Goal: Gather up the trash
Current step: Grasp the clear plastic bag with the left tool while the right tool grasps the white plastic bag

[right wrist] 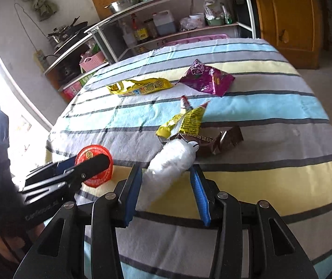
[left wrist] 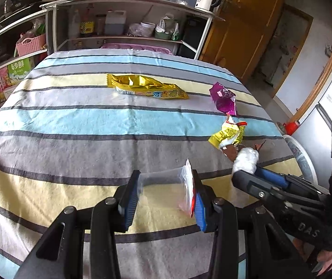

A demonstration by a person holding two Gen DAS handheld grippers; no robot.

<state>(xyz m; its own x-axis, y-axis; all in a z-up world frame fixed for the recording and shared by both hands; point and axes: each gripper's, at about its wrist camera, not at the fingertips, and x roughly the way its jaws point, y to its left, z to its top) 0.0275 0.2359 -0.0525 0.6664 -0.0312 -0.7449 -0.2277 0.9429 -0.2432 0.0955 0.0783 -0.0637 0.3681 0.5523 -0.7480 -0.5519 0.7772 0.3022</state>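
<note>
Two hand-held grippers worked over a table under a striped cloth (left wrist: 72, 121) strewn with wrappers. The left gripper (left wrist: 166, 193) held a clear plastic cup (left wrist: 159, 179) with a red lid (right wrist: 95, 165), jaws narrowed onto base and lid, so the cup lay sideways with its long axis across the jaws. The right gripper (right wrist: 166, 193) carried a white rolled plastic bag (right wrist: 170, 162); the roll touched the left pad and stood clear of the right, so a firm pinch could not be confirmed. Its long axis ran forward and slightly rightward, its far end over a brown wrapper (right wrist: 221, 141). The step appeared to be gathering; next, presumably, the bag needed opening to receive the cup, then the yellow wrapper (right wrist: 184, 123), purple packet (right wrist: 207, 79) and gold packet (right wrist: 140, 87).
</note>
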